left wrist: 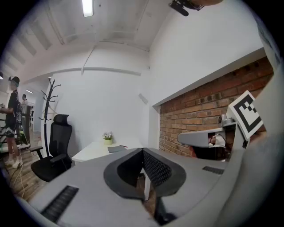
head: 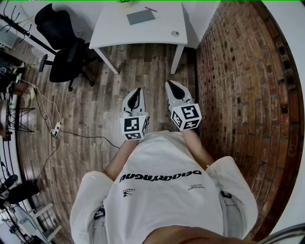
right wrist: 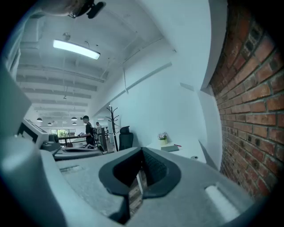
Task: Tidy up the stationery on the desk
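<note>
A white desk (head: 119, 31) stands ahead across the wooden floor. On it lie a grey notebook (head: 140, 16), a red pen (head: 151, 9) and a small round object (head: 175, 33), with a potted plant (head: 126, 2) at the far edge. My left gripper (head: 137, 90) and right gripper (head: 169, 84) are held side by side in front of the body, well short of the desk. Both are shut with nothing between their jaws. In the left gripper view the notebook (left wrist: 116, 149) and plant (left wrist: 107, 137) show beyond the shut gripper (left wrist: 143, 151). The right gripper view shows the same notebook (right wrist: 171, 148) past its shut gripper (right wrist: 142, 153).
A black office chair (head: 62, 43) stands left of the desk. A brick wall (head: 238, 95) runs along the right. Cables and a power strip (head: 55, 129) lie on the floor at left. A coat rack (left wrist: 49, 111) and a person (left wrist: 12, 115) are far left.
</note>
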`<state>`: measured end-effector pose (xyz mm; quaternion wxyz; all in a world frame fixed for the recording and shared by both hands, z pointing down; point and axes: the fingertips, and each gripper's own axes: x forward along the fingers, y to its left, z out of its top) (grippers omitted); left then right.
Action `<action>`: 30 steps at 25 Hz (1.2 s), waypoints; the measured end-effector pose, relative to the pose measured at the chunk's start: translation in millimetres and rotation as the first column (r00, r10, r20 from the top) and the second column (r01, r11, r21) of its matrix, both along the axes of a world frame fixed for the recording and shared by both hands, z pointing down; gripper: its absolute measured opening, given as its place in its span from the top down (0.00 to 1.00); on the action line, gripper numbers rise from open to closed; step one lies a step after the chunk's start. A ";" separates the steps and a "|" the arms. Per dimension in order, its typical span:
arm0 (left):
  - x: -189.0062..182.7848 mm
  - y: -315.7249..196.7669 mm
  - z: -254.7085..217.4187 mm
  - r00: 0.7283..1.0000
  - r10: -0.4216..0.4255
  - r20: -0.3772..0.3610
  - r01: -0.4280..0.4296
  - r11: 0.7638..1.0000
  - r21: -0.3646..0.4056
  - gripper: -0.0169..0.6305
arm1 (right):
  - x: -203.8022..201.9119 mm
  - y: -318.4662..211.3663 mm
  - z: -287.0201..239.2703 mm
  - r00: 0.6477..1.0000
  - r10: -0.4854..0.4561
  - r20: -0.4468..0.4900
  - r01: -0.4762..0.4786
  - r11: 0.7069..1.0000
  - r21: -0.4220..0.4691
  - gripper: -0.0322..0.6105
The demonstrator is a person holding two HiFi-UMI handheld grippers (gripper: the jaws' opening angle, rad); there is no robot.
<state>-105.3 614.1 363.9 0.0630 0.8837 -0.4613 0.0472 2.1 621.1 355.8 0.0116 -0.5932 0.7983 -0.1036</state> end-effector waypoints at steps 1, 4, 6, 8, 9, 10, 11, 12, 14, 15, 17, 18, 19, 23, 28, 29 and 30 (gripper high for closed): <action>2.6 0.4 -0.2 1.000 -0.003 -0.001 0.003 1.000 0.001 0.98 | 2.8 0.6 -1.7 1.000 -0.005 0.010 0.005 1.000 0.007 0.95; 9.2 2.8 0.0 1.000 -0.015 0.000 0.015 1.000 0.001 0.98 | 10.8 3.5 -5.1 0.999 -0.020 0.039 0.020 1.000 0.023 0.95; 13.9 5.4 0.9 1.000 -0.024 0.003 0.024 1.000 0.001 0.98 | 16.9 5.6 -4.3 0.999 -0.024 0.041 0.023 0.999 0.022 0.95; 20.8 8.1 1.1 1.000 -0.030 0.008 0.029 1.000 0.005 0.98 | 24.2 7.1 -2.5 0.999 -0.028 0.034 0.028 0.999 0.020 0.95; 24.4 10.2 1.6 0.999 -0.033 0.012 0.033 0.999 0.007 0.98 | 27.7 8.5 -1.1 0.999 -0.031 0.030 0.030 0.999 0.019 0.95; 28.1 13.3 3.2 0.999 -0.037 0.017 0.037 0.999 0.007 0.98 | 31.2 10.7 0.7 0.999 -0.031 0.025 0.031 0.999 0.017 0.95; 32.4 16.4 6.0 0.999 -0.040 0.022 0.040 0.999 0.004 0.98 | 35.4 13.1 2.9 0.999 -0.028 0.019 0.027 0.999 0.016 0.95; 37.2 18.5 9.2 0.999 -0.042 0.027 0.042 0.999 0.001 0.98 | 39.9 14.2 5.1 1.000 -0.021 0.014 0.021 1.000 0.017 0.95; 44.4 19.3 12.2 0.998 -0.040 0.038 0.040 0.999 -0.001 0.98 | 46.6 12.8 8.7 1.000 -0.010 0.015 0.009 1.000 0.021 0.95; 45.6 20.6 12.4 0.998 -0.038 0.045 0.038 0.999 -0.002 0.98 | 47.5 12.7 10.4 1.000 -0.009 0.023 0.008 1.000 0.019 0.95; 45.9 23.6 13.0 0.998 -0.035 0.056 0.036 0.999 -0.007 0.98 | 47.5 13.7 12.7 0.999 -0.011 0.039 0.010 1.000 0.011 0.95; 46.3 23.6 13.9 0.998 -0.034 0.058 0.035 0.999 -0.010 0.98 | 47.7 13.0 12.9 0.999 -0.011 0.043 0.011 1.000 0.009 0.95; 47.0 22.6 15.5 0.998 -0.033 0.058 0.034 0.999 -0.014 0.98 | 48.1 11.5 12.7 0.999 -0.011 0.044 0.011 1.000 0.010 0.95; 52.8 7.3 25.1 0.998 -0.028 0.050 0.029 0.999 -0.028 0.98 | 53.0 -1.8 15.3 1.000 -0.011 0.024 0.011 1.000 0.017 0.95; 66.3 -33.1 28.9 1.000 -0.025 0.014 0.026 0.999 -0.024 0.98 | 65.4 -37.8 20.7 1.000 -0.011 -0.017 0.011 1.000 0.006 0.95; 70.4 -43.0 31.4 1.000 -0.025 0.008 0.025 0.999 -0.025 0.98 | 69.9 -47.1 20.4 1.000 -0.006 -0.030 0.006 1.000 0.013 0.95; 74.5 -54.2 34.0 1.000 -0.026 0.002 0.026 0.999 -0.026 0.98 | 75.3 -57.8 19.7 0.999 0.001 -0.041 0.000 1.000 0.021 0.95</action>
